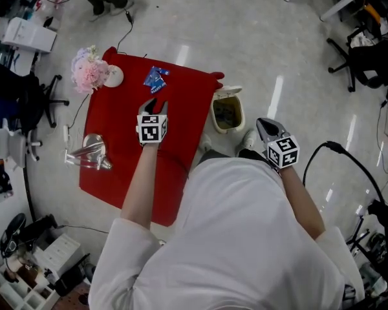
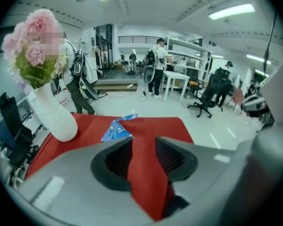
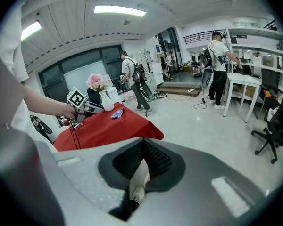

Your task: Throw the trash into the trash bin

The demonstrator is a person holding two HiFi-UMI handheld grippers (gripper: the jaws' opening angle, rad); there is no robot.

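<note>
At the far left corner of the red table (image 1: 116,186) stands the vase of flowers (image 1: 90,72), and nearer me lies a clear glass thing (image 1: 90,152). Neither looks like trash to me, so I reach past both. The blue wrapper (image 1: 156,77) lies flat on the cloth towards the far edge, just ahead of my left tongs (image 1: 153,106). I point those tongs down at it with the jaws partly apart and nothing between them, so that, as I judge it, they can slide either side of the wrapper and pinch it. The bin (image 1: 215,116) stands on the floor just beside the table's right edge, its mouth open. My right tongs (image 1: 265,125) hang over the floor to the right, tips together and empty, out of the way of the reach.
</note>
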